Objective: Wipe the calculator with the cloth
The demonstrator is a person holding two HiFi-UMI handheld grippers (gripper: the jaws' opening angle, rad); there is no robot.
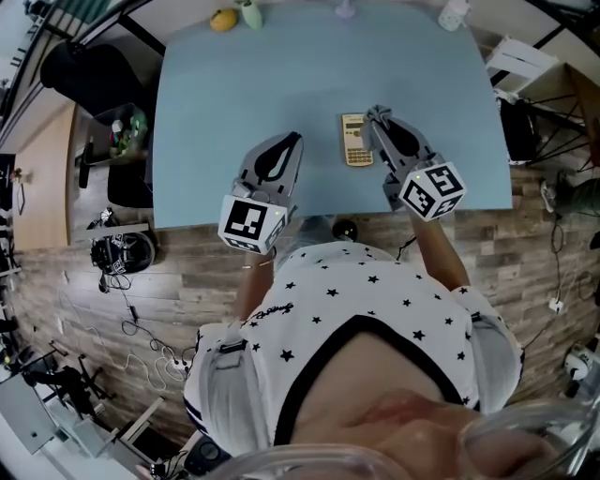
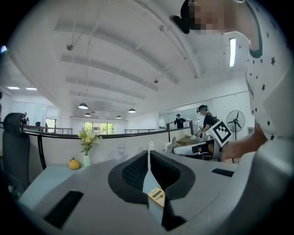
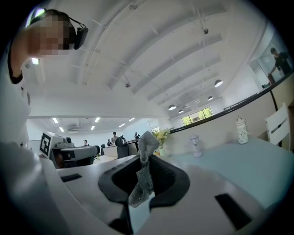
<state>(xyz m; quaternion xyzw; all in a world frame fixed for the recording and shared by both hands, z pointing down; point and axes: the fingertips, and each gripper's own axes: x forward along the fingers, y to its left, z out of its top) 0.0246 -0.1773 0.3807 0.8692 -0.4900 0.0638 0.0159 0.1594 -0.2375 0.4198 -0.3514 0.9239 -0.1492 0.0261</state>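
A beige calculator [image 1: 357, 141] lies flat on the light blue table [image 1: 216, 122], right of middle. My right gripper [image 1: 374, 115] hovers just to its right, above its far end, shut on a grey cloth [image 3: 144, 170] that hangs crumpled between the jaws. My left gripper [image 1: 293, 140] is held over the table to the left of the calculator, jaws shut with nothing in them. In the left gripper view the calculator [image 2: 156, 196] shows low down under the closed jaws, and the right gripper [image 2: 202, 148] appears beyond to the right.
Along the table's far edge stand a yellow fruit [image 1: 223, 19], a small vase [image 1: 251, 12], a little lamp [image 1: 345, 9] and a white bottle [image 1: 453, 13]. A black chair [image 1: 80, 70] is at the left. The table's near edge runs just below both grippers.
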